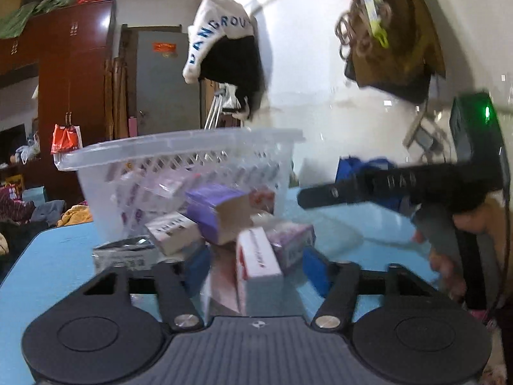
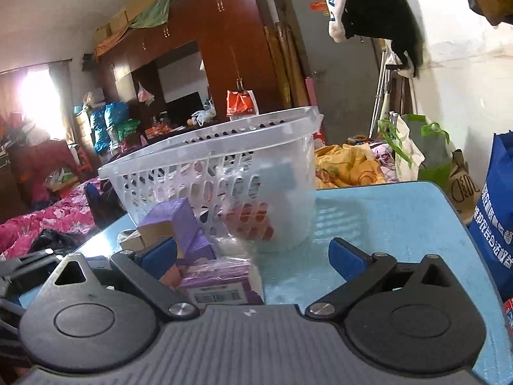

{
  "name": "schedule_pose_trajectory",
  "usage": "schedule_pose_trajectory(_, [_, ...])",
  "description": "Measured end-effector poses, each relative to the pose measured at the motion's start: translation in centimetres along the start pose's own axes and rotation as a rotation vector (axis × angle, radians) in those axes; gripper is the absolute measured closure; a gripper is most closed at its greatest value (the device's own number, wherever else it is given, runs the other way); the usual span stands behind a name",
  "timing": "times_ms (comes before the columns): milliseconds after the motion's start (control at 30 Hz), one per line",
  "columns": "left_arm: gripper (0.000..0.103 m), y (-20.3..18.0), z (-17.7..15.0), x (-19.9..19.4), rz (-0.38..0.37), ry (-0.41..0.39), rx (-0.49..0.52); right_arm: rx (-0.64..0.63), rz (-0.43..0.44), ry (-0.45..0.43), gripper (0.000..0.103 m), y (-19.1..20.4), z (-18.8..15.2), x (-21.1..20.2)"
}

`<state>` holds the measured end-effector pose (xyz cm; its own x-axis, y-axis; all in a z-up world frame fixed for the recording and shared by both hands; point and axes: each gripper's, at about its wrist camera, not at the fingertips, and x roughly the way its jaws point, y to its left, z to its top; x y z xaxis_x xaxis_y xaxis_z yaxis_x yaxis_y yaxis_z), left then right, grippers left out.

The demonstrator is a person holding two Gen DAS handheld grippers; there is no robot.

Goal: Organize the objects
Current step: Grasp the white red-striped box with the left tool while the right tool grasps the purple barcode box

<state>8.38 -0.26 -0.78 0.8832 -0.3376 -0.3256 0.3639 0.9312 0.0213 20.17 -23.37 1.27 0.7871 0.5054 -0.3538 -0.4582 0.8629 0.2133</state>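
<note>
A big light blue table (image 2: 384, 218) fills the lower half of both views, and a see-through plastic basket with holes in its sides (image 2: 224, 173) stands on it in the middle, with some small boxes inside. Just in front of the basket lies a pile of small boxes, with a purple cardboard box (image 1: 218, 211) on top and a red and white box (image 1: 256, 260) lower down. The left claw (image 1: 256, 266) is partly open with the red and white box between its blue pads, but I cannot tell if it squeezes it, and the right claw (image 2: 253, 256) is wide open and holds nothing.

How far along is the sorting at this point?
Several boxes already sit in the clear basket. Nothing is gripped: the left gripper straddles a red-and-white box, and the right gripper is wide open. A purple box and others remain on the blue table.
</note>
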Motion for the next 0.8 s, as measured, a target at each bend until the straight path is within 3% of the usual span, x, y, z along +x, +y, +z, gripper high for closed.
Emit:
schedule_pose_trajectory(67, [0.062,-0.7,-0.3,0.7,0.020,0.024,0.032,-0.004,-0.006,0.000,0.000,0.1,-0.2,0.1])
schedule_pose_trajectory(133, [0.070,-1.1,-0.5,1.3,0.041,0.043,0.055,-0.018,-0.014,-0.001,0.000,0.4,-0.2,0.1])
schedule_pose_trajectory(533, [0.072,0.4,0.3,-2.5,0.010,-0.076,0.011,-0.046,-0.008,0.005,0.000,0.9,-0.3,0.1])
schedule_pose_trajectory(800, [0.072,2.5,1.3,-4.2,0.042,-0.132,-0.034,-0.132,0.027,0.060,0.000,3.1,-0.7,0.6])
